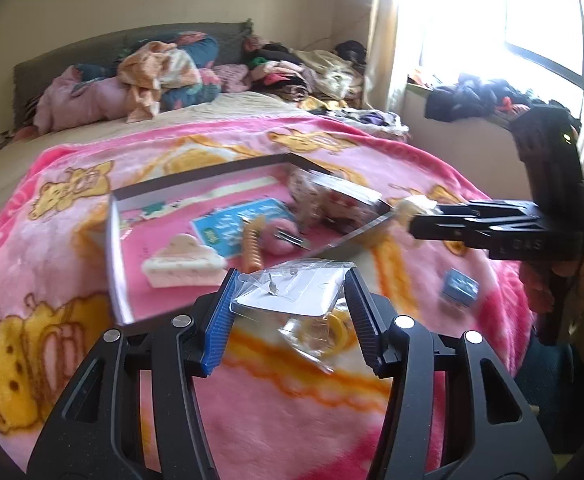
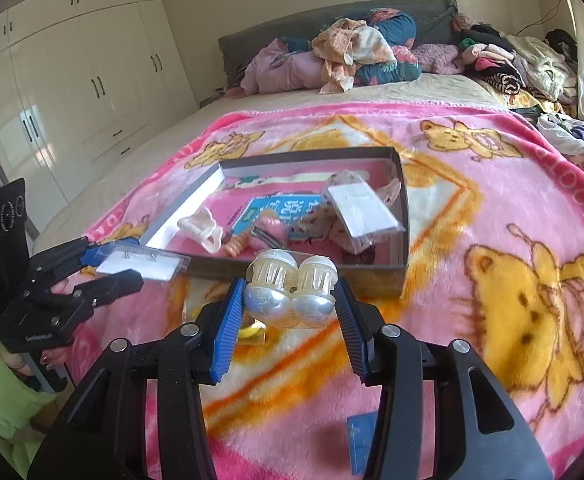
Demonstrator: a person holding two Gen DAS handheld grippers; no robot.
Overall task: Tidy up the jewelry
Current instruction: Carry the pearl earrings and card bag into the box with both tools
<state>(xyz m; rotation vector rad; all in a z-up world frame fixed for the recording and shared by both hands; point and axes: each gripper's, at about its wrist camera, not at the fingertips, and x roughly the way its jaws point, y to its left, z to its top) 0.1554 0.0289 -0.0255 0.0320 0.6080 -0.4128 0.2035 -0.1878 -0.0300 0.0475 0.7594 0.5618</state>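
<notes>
Bedroom scene. A bed (image 2: 140, 152) carries a pink bear-print blanket (image 2: 492, 216); piled clothes (image 2: 356, 52) lie at the headboard, white wardrobes (image 2: 72, 80) stand along one wall and a bright window (image 1: 504, 20) along the other. An open shallow box (image 2: 402, 216) rests on the blanket and holds a white claw clip (image 1: 184, 266), a blue card (image 1: 240, 226) and other small items. Left gripper (image 1: 290, 286): jaws clamped on a clear earring packet (image 1: 292, 296), held just short of the box's near edge. Right gripper (image 2: 290, 296): jaws clamped on a pair of pearly hair clips (image 2: 290, 292), just before the box's near wall
</notes>
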